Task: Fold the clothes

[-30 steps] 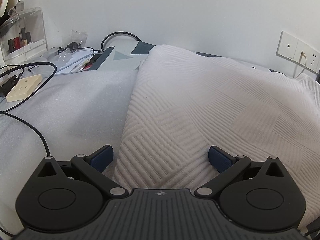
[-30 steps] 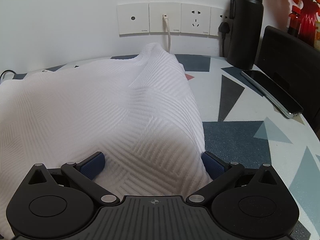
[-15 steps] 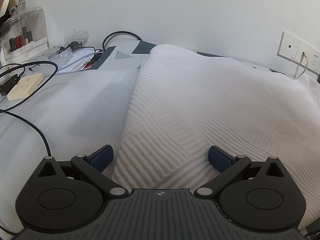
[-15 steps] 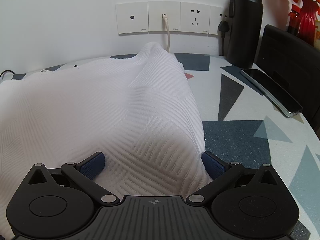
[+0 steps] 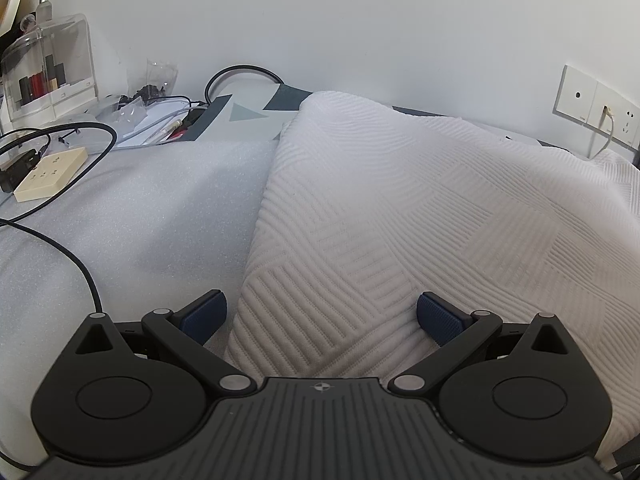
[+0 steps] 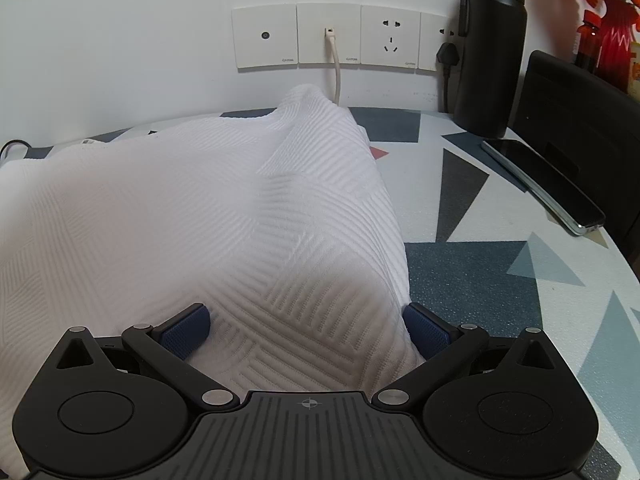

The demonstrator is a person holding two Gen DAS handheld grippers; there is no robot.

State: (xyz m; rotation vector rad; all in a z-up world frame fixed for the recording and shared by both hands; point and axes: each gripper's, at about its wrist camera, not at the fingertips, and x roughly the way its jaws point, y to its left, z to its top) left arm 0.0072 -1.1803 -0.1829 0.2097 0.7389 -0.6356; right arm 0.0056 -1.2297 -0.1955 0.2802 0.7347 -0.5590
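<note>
A white garment with a ribbed geometric weave lies spread over the table; it also fills the left of the right wrist view. My left gripper is open and low over the garment's near left corner, whose edge runs between the blue fingertips. My right gripper is open over the near right corner, with the cloth's right edge just inside the right fingertip. Neither gripper is clamped on the fabric.
White foam sheet covers the table left of the garment, with a beige power strip, black cables and a clear organiser. To the right stand a black bottle, a phone and a black case. Wall sockets are behind.
Almost nothing has changed. Both grippers stay open over the garment's corners, with only a slight drift of the views.
</note>
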